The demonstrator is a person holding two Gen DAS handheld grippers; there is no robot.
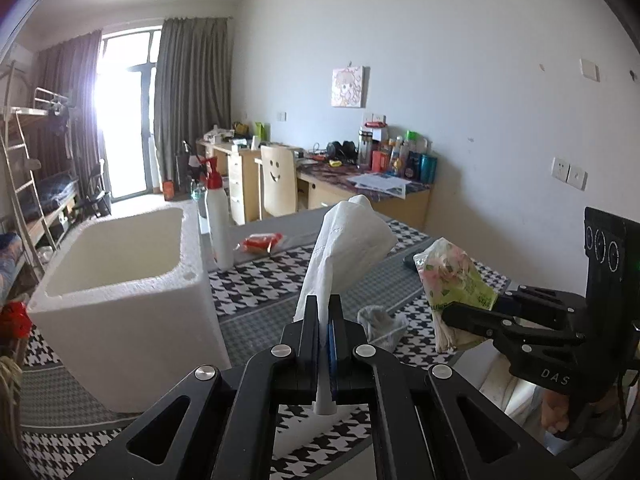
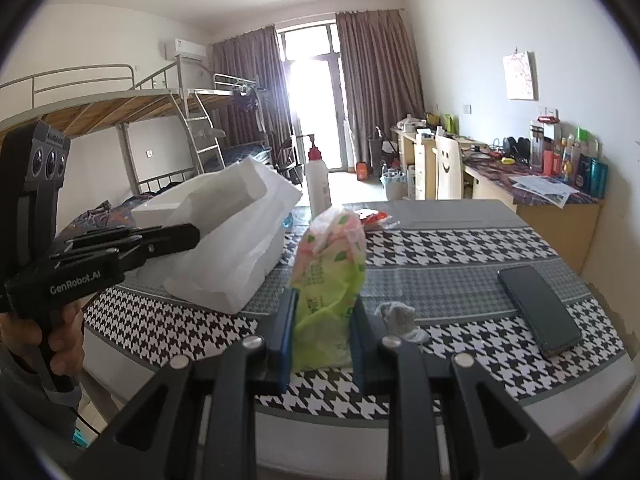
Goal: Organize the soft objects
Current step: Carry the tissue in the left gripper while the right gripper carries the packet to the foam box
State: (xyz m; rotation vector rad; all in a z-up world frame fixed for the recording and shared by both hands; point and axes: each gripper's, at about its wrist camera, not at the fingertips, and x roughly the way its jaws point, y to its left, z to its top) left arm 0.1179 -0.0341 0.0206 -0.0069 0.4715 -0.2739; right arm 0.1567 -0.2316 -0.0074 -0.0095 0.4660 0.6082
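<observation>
My left gripper (image 1: 323, 312) is shut on a white tissue sheet (image 1: 344, 240), which stands up from between the pads above the table; in the right wrist view the same sheet (image 2: 240, 232) hangs from that gripper (image 2: 192, 236). My right gripper (image 2: 322, 320) is shut on a green and pink tissue pack (image 2: 332, 264), held above the table; in the left wrist view that pack (image 1: 452, 276) sits in the right gripper (image 1: 452, 316). A white foam box (image 1: 120, 280) stands open-topped at the left. A crumpled grey tissue (image 2: 398, 316) lies on the tablecloth.
A white bottle with a red top (image 1: 218, 220) stands behind the foam box. A red packet (image 1: 262, 242) lies on the houndstooth tablecloth (image 2: 460, 248), and a dark phone (image 2: 540, 312) lies at the right. Desks, a chair and bunk beds stand beyond.
</observation>
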